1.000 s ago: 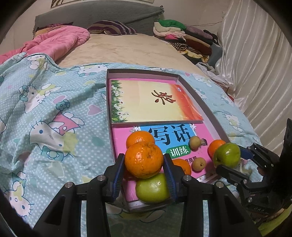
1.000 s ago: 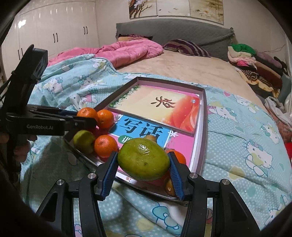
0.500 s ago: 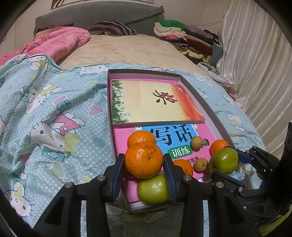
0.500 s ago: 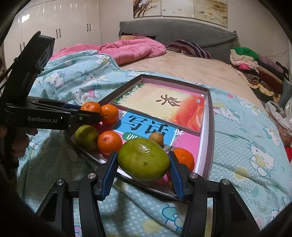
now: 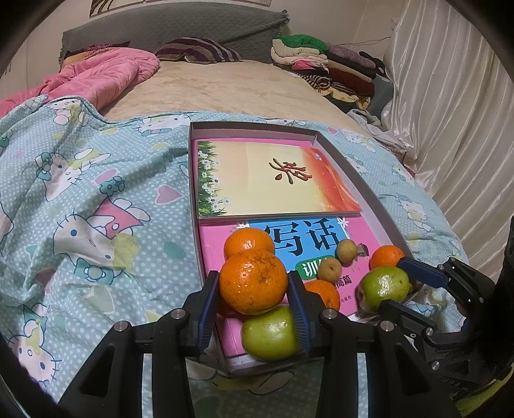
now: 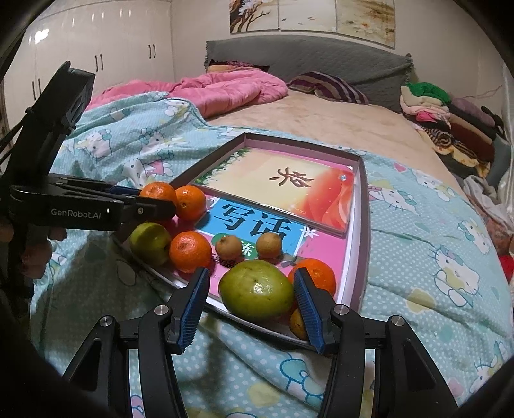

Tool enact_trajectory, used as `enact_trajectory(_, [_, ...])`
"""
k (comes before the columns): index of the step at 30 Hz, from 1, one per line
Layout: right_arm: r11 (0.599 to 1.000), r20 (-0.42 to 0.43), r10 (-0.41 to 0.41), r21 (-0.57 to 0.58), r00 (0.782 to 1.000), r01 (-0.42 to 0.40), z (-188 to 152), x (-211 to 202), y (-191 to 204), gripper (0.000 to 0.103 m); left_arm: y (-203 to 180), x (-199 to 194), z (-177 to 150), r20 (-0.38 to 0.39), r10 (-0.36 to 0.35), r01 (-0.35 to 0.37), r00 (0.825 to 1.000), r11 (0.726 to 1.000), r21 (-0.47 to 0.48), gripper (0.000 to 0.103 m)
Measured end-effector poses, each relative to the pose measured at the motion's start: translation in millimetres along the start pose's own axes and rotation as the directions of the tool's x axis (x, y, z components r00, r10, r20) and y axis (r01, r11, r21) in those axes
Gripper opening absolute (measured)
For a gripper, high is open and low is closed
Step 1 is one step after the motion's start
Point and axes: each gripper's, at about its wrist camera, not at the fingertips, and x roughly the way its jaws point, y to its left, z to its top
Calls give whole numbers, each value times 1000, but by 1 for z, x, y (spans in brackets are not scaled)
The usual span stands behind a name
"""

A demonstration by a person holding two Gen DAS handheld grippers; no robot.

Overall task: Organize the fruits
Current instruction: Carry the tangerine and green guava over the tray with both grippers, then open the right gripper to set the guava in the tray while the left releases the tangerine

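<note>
The tray [image 6: 361,205] lies on a soft bed [image 6: 321,112] and could tilt. My right gripper [image 6: 250,283] has released jaws flanking the green fruit [image 6: 257,292], apparently at the near rim; it may roll off. My left gripper [image 5: 253,279] has jaws clenched on an orange [image 5: 250,273] above the tray; slipping would scatter the fruit beneath.

Both cams ride my hand-held grippers, angled down along the fingers, pretty close in. Left one looks up the bed from the shallow grey cardboard tray [image 5: 363,180]'s near end; right one comes in from its right corner. They share the tray [image 6: 359,225], the fruit, and the grey padded headboard [image 5: 173,29].
</note>
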Motion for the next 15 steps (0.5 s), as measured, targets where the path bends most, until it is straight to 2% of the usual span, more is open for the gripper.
enact_trajectory(8, [1000,26,-6,-5,1000,6,1,-8,3,57,-1,0,0,-1,0,0,1000,1000,-1,42])
enact_trajectory(11, [1000,32,-20,-6,999,20,0,-10,4,61,-1,0,0,0,1,-1,1000,1000,-2,42])
enact_trajectory(15, [1000,37,-30,-5,999,30,-1,-13,3,62,-2,-1,0,-1,2,-2,1000,1000,0,42])
